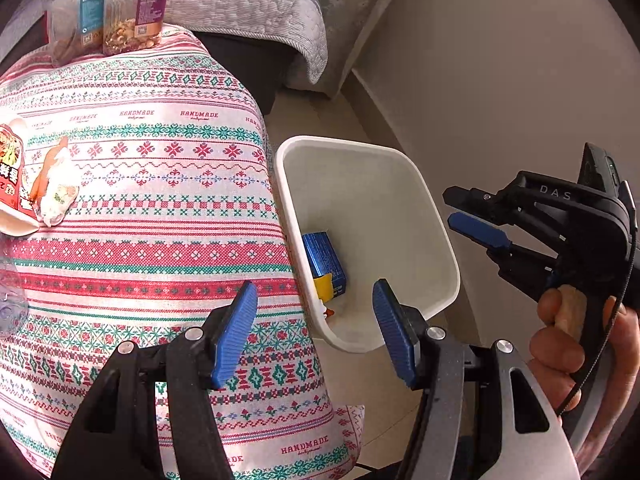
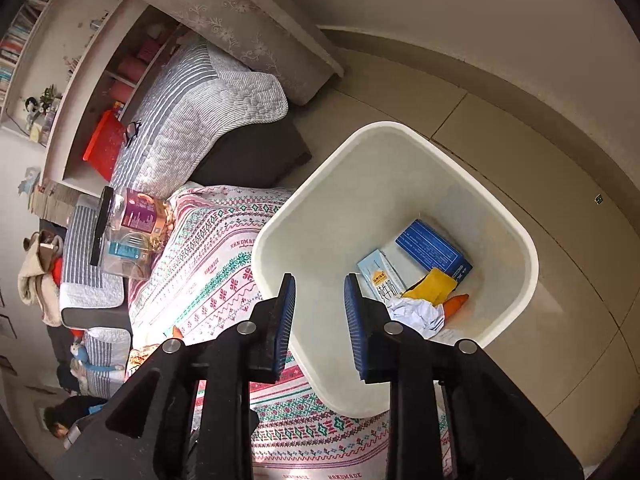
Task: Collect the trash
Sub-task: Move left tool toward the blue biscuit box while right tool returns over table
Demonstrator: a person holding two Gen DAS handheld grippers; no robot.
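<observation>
A white bin (image 2: 404, 130) stands on the floor against the table's edge. In it lie a blue box (image 2: 434, 248), a milk carton (image 2: 378, 276), a yellow wrapper (image 2: 432, 288), crumpled paper (image 2: 420, 314) and an orange scrap (image 2: 456, 304). My right gripper (image 2: 320, 320) hovers over the bin's near rim, open, with nothing between its pads. My left gripper (image 1: 316, 332) is open and empty above the table edge beside the bin (image 1: 380, 200). On the table's left lie a red noodle cup (image 1: 12, 184) and a crumpled wrapper (image 1: 56, 188). The right gripper (image 1: 460, 210) also shows there, held by a hand.
A patterned cloth (image 1: 160, 240) covers the table. Two clear snack jars (image 1: 108, 12) stand at its far edge, and a clear plastic bottle (image 1: 8, 300) lies at the left. A grey quilted sofa (image 2: 192, 112) is behind the table, with beige floor tiles (image 2: 560, 240) around the bin.
</observation>
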